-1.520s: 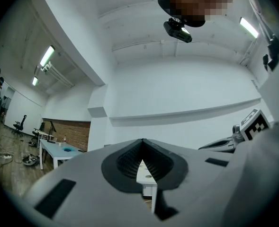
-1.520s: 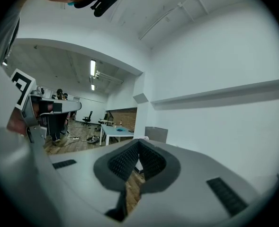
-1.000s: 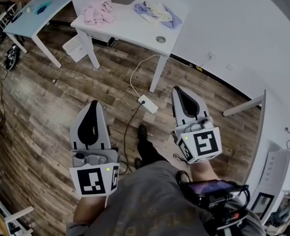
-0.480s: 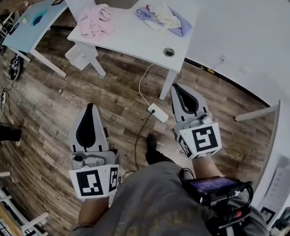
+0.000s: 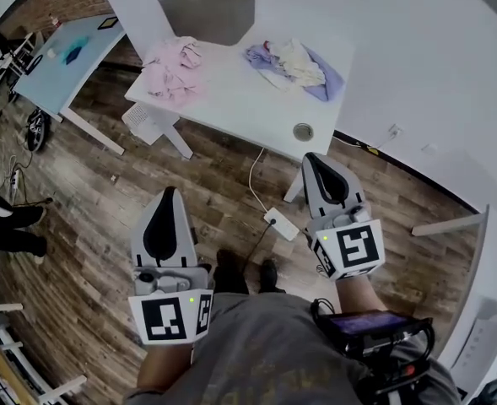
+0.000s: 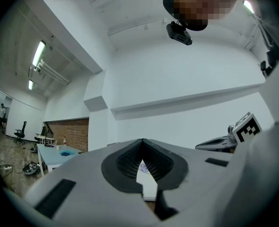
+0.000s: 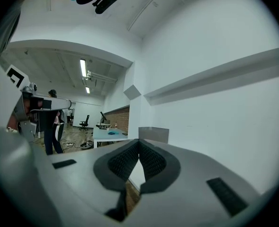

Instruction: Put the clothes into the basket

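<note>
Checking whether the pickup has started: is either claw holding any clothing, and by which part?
Nothing is held. The left claw and right claw are shut and empty; the clothes lie on the table.

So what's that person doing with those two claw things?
A person holds the left gripper and right gripper out level, both shut and empty, short of the white table. On it lie a pink clothes pile and a purple and cream pile, with the grey basket behind them. Nothing is picked up yet.
</note>
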A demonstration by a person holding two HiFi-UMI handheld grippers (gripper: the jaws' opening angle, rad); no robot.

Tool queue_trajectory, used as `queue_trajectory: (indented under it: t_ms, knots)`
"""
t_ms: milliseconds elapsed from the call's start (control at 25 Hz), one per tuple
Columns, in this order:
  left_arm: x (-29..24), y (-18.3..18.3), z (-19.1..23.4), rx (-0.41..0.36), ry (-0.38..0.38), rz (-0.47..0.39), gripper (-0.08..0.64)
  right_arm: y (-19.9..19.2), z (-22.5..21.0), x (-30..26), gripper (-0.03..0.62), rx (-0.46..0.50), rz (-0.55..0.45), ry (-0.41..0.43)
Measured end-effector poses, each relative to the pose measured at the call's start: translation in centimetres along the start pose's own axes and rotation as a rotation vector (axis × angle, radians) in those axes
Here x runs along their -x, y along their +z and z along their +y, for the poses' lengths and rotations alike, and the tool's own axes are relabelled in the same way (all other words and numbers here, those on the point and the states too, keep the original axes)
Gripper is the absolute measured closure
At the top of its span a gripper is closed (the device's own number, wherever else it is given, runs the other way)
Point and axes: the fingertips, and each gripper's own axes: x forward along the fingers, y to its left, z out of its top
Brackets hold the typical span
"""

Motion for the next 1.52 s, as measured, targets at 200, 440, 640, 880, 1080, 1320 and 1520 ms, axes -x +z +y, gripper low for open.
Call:
queue_trajectory:
  t_ms: [200,440,640,880,1080,1320,1520]
  knots:
    - [-2.7,-1.6,3.0,0.017,0.003,0.009,0.552,-0.5,0.5,-4.1,0.584,0.004,0.014,-0.003]
    - [-8.3,-3.5,7.4,0.031,-0.051,0.014,0.552,-1.3,0.8,-10.6,0.584,-0.015,0.028,-0.053]
    - [-14.1,-3.8,11.5,0.050,-0.124,-0.030,0.552,-0.6,0.9,-16.8,0.584,-0.005,0.018,-0.116]
    - [-20.0,-3.2,15.4,0.024,-0.210,-0.077,0.552,0.8,0.5,-22.4,0.584,0.003,-0.012,-0.203]
    - [-23.9,-3.2,17.4,0.026,-0.256,-0.104,0.552,1.7,0.0,-25.0,0.584,0.009,-0.030,-0.258]
    - [-26.6,-4.0,16.7,0.037,-0.321,-0.097,0.552,1.2,-1.9,-26.1,0.584,0.013,-0.015,-0.317]
    - [-29.3,-4.5,15.9,0.051,-0.357,-0.098,0.552,0.7,-4.2,-26.9,0.584,0.009,0.001,-0.359]
